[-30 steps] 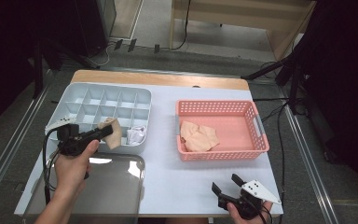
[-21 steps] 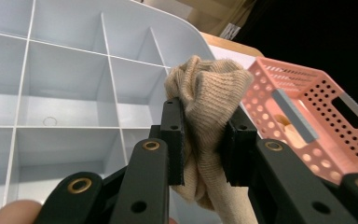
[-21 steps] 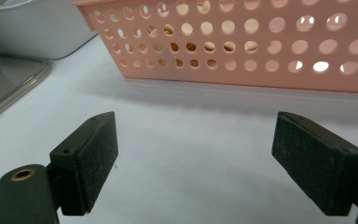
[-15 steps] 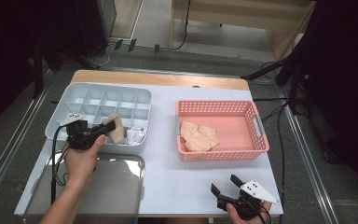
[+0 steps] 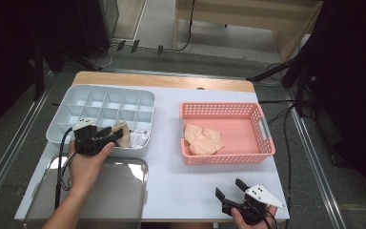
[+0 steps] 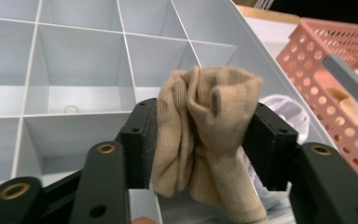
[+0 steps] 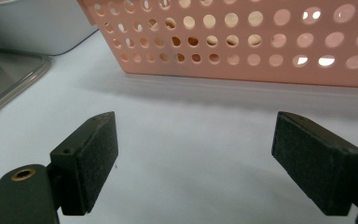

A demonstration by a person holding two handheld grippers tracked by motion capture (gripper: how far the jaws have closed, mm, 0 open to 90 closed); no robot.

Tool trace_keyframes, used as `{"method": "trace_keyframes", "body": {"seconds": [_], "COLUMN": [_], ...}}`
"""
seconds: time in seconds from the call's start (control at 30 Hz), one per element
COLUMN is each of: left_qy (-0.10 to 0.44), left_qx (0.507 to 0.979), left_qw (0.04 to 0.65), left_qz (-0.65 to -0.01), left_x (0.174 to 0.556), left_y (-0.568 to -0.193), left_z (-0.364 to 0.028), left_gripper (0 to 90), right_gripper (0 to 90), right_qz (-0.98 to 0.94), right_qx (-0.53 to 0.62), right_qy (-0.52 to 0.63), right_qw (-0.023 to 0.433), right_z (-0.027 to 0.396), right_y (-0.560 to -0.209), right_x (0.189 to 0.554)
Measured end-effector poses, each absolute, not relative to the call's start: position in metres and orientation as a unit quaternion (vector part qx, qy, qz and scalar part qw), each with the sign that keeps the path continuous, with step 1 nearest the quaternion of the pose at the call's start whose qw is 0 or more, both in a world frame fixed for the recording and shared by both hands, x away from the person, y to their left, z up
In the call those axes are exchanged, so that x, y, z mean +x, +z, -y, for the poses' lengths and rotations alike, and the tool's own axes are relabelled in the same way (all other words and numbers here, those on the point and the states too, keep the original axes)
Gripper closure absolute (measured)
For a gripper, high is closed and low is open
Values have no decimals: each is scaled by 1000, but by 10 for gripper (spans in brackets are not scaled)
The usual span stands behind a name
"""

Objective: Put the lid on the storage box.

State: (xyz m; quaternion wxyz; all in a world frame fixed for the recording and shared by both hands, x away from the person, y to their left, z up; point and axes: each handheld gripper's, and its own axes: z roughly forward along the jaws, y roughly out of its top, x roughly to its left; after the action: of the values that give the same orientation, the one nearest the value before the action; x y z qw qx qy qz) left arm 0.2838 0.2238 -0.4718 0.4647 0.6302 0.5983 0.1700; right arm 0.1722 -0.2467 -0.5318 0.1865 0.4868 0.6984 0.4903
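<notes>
A rolled beige sock (image 6: 209, 135) stands between the pads of my left gripper (image 6: 203, 116), over a front compartment of the grey divided organizer (image 6: 74, 70). The jaws have just been opening and the sock now sits loosely between them, bulging out to both pads. In the high view, my left gripper (image 5: 116, 134) reaches over the organizer's (image 5: 100, 95) near rim with the sock (image 5: 120, 129) at its tips. My right gripper (image 5: 228, 187) rests open near the table's front edge. In its own view, my right gripper (image 7: 196, 154) has only bare table between its pads.
A white cloth (image 5: 139, 138) lies in the compartment right of the sock. The pink basket (image 5: 226, 109) holds beige cloths (image 5: 202, 138), and its perforated wall (image 7: 261, 42) stands just ahead of my right gripper. A metal tray (image 5: 124, 191) lies at the front left.
My left hand has carried the sock a little forward and down over the organizer's front row, and its jaws have spread wider around the sock. The right gripper has stayed put.
</notes>
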Motion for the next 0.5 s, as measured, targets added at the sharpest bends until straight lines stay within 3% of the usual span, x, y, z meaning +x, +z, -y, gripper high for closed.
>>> {"method": "trace_keyframes", "body": {"seconds": [0.1,0.17,0.27,0.4,0.5], "left_qy": [163,158,132,115,137], "left_qx": [632,644,657,661,636], "left_qw": [471,462,443,426,450], "left_qz": [-593,-589,-595,-607,-612], "left_x": [285,285,287,291,290], "left_y": [-469,-469,-473,-471,-464], "left_z": [-225,-224,-223,-225,-229], "left_gripper": [547,739,808,780,564], "right_gripper": [150,150,150,152,151], "right_qz": [-700,-700,-700,-699,-700], "right_qx": [483,485,485,488,487], "right_qy": [491,490,490,489,488], "right_qw": [188,187,188,185,185], "right_z": [246,246,247,246,245], "right_y": [-532,-532,-532,-532,-532], "right_x": [172,172,172,172,172]}}
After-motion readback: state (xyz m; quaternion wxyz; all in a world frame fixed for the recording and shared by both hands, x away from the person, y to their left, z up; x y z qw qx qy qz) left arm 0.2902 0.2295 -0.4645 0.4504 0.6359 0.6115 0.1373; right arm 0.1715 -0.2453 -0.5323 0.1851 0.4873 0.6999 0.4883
